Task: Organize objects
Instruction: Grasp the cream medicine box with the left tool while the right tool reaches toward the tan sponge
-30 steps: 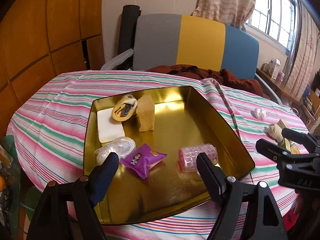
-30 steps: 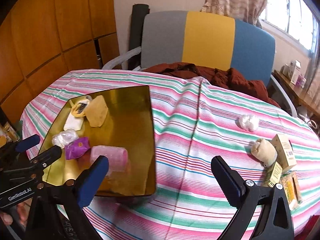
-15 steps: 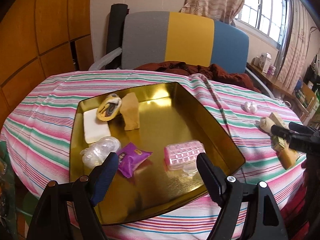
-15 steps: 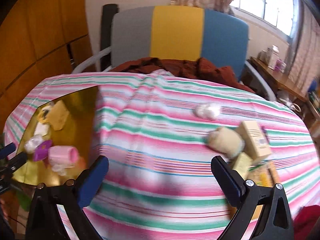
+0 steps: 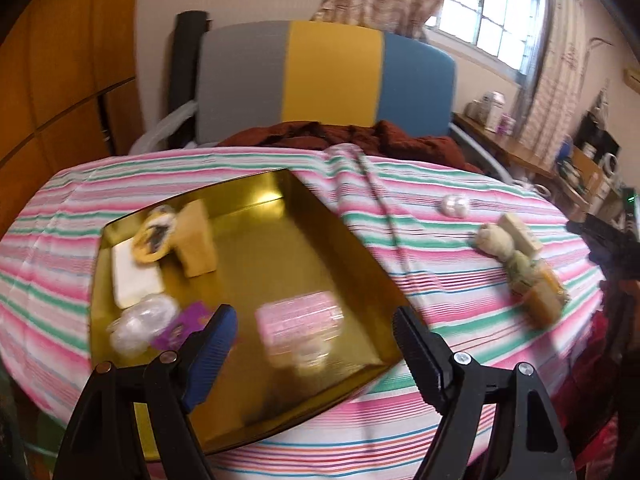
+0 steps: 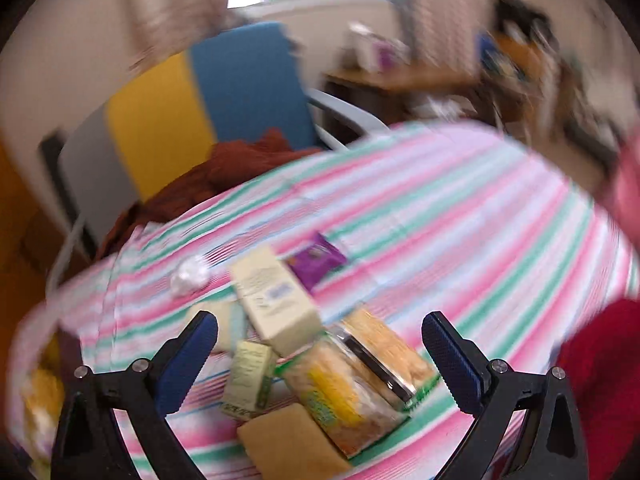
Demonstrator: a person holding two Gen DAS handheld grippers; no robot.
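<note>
Since a second ago our right gripper (image 6: 320, 344) swings from the gold tray (image 5: 340, 236) to the snack pile: cream box (image 6: 276, 300), biscuit packet (image 6: 360, 376). Both grippers, left (image 5: 314, 334) included, gape wide, empty. Pink roller (image 5: 300, 316) lies in the tray.

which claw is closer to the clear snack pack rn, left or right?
Right. The right claw hangs open just above the snack pack; the left claw is open over the gold tray, across the table.

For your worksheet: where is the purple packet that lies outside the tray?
Right wrist view: purple packet lies on the striped tablecloth, just beyond the cream box.
</note>
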